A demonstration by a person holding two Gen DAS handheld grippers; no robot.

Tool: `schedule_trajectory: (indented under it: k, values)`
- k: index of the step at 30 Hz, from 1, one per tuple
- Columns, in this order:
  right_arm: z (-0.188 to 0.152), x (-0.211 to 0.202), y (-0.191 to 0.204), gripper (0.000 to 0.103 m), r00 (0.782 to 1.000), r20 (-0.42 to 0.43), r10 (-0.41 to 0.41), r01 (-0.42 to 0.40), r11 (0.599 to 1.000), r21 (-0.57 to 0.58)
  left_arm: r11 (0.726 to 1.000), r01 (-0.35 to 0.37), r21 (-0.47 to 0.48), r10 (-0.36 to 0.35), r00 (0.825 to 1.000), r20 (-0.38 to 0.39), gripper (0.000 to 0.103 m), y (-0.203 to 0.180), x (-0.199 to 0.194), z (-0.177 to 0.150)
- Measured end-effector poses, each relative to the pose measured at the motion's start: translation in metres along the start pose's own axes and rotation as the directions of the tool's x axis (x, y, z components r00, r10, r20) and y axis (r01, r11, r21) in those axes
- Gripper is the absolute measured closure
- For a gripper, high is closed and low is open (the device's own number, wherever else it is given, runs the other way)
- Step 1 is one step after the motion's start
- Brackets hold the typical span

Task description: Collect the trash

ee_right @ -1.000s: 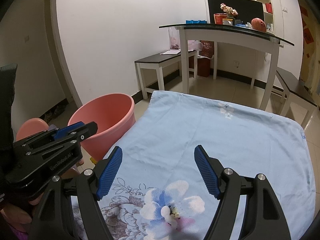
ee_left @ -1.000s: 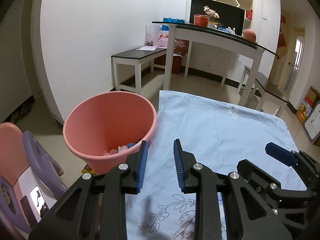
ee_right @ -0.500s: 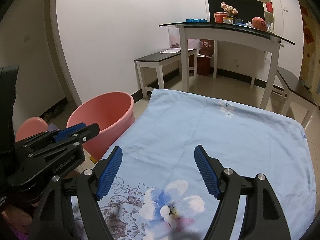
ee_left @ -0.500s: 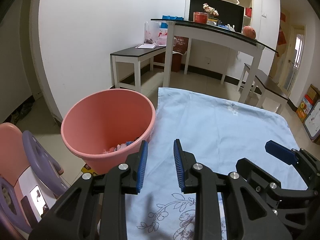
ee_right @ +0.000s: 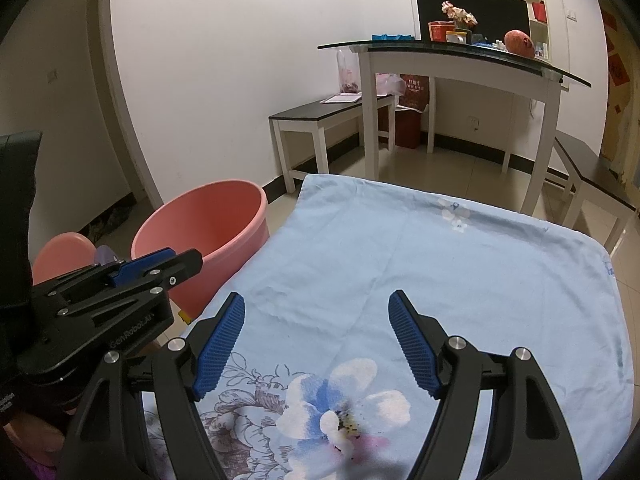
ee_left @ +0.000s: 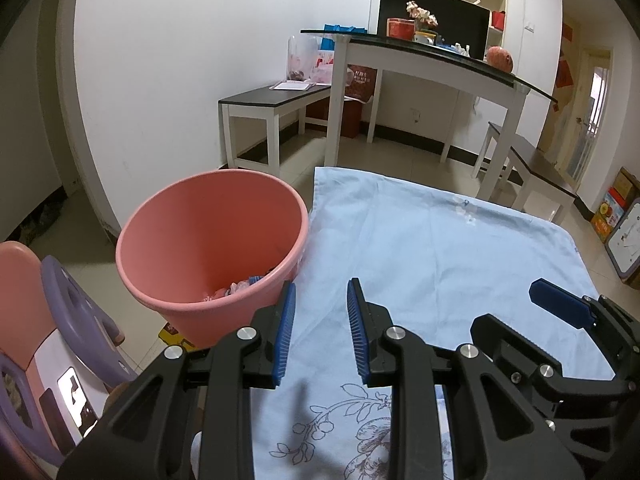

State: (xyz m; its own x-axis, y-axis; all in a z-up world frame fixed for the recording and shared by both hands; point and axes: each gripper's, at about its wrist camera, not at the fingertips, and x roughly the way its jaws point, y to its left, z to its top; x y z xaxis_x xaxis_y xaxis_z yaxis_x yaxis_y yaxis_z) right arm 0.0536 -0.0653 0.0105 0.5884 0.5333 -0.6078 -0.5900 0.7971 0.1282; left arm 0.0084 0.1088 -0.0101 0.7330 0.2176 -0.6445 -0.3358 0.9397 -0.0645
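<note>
A pink plastic bin point(ee_left: 208, 240) stands on the floor against the left edge of a table covered with a light blue floral cloth point(ee_left: 432, 248). Crumpled trash point(ee_left: 236, 288) lies at the bin's bottom. My left gripper point(ee_left: 320, 332) is open and empty, above the cloth's left edge beside the bin rim. My right gripper point(ee_right: 316, 340) is open wide and empty over the cloth's flower print point(ee_right: 344, 412). The bin also shows in the right wrist view point(ee_right: 208, 232). No loose trash shows on the cloth.
A pink and purple child's chair point(ee_left: 44, 320) stands left of the bin. A white table with a dark glass top point(ee_left: 432, 64), two low benches point(ee_left: 276, 100) and a shelf stand behind. The right gripper's body point(ee_left: 560, 352) is close beside my left one.
Both grippers have drawn back and risen slightly; the bin and cloth sit a little lower and farther in view. The jaws have not changed.
</note>
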Motion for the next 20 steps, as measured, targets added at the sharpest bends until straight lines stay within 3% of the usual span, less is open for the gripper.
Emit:
schedule_trajectory:
  k: [20]
  values:
    - [-0.0005, 0.0072, -0.0029, 0.030, 1.000, -0.011, 0.003, -0.003, 1.000, 0.003, 1.000, -0.013, 0.011, 0.013, 0.999, -0.035, 0.076, -0.0059, 0.0070, 0.0022]
